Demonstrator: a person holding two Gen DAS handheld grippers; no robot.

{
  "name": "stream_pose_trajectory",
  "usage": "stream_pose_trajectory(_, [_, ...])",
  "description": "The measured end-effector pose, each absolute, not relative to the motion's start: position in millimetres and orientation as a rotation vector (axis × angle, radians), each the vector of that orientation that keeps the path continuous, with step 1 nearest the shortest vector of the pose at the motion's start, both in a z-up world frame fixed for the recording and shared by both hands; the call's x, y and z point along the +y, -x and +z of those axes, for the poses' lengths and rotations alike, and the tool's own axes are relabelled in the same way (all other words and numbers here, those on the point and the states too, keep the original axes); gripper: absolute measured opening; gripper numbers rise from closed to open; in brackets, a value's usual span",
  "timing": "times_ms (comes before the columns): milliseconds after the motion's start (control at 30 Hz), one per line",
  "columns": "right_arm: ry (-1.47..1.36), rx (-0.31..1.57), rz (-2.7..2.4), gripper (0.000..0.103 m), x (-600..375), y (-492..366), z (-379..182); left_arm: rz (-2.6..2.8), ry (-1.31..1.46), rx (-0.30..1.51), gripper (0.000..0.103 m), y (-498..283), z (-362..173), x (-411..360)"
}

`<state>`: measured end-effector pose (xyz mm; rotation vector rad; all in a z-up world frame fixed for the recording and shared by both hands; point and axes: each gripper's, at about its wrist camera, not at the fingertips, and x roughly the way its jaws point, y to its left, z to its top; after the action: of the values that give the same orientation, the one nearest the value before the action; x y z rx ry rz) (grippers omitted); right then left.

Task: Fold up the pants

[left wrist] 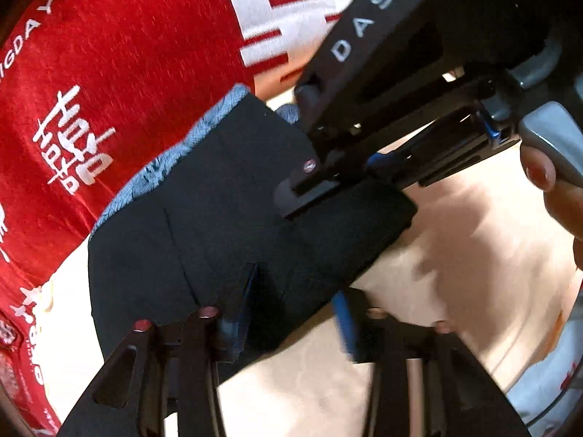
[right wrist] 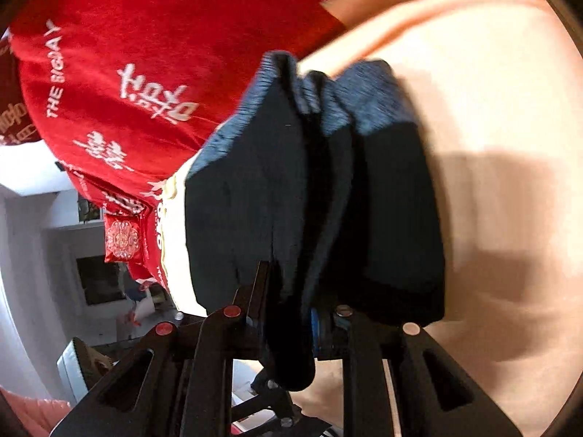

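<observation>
The pants [right wrist: 313,196] are dark, with a blue-grey knit band along their far edge, and they already sit as a compact stack of several layers held up off the pale peach bedding [right wrist: 492,127] rather than lying flat on it. In the right wrist view the layers hang in upright pleats, and the right hand-held gripper [right wrist: 291,313] is clamped on their near edge, fabric bunched between its fingers and spilling down below them. In the left wrist view the left hand-held gripper [left wrist: 291,302] appears to pinch the near edge of the same bundle, though its right finger sits at the cloth's edge (so how much it really holds is hard to say). The right tool reaches in from the far right there, marked DAS, a bare thumb on its trigger. A red cushion [left wrist: 120,83] with white lettering lies just beyond the pants to the far left. I judge the folding largely done: the main folds are made, and what seems left is laying the bundle down, squaring its edges and letting go.
</observation>
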<state>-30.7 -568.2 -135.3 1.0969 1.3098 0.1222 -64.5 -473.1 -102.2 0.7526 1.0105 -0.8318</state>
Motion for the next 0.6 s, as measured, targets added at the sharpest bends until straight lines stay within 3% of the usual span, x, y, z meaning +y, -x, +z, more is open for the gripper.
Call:
stream_pose_trajectory(33, [-1.094, 1.319, 0.11, 0.019, -569.9, 33.9, -137.5, -0.82, -0.75, 1.024, 0.071, 62.1, -101.1, -469.5])
stream_pose_trajectory(67, [-1.102, 1.319, 0.102, 0.019, -571.1, 36.2, -138.7, -0.813, -0.742, 1.027, 0.074, 60.8, -99.5, -464.8])
stream_pose_trajectory(333, [-1.121, 1.327, 0.144, 0.023, -570.0, 36.9, -133.8, -0.683, -0.632, 1.078, 0.075, 10.8, -72.1, -411.7])
stream_pose_trajectory(467, [-1.133, 1.365, 0.122, 0.024, -569.9, 35.3, -145.4, -0.598, -0.514, 1.173, 0.075, -28.4, -83.2, -396.4])
stream_pose_trajectory(600, [-1.17, 1.305, 0.114, 0.014, -572.7, 41.6, -140.8, -0.661, -0.406, 1.284, 0.075, -34.3, -105.2, -416.0])
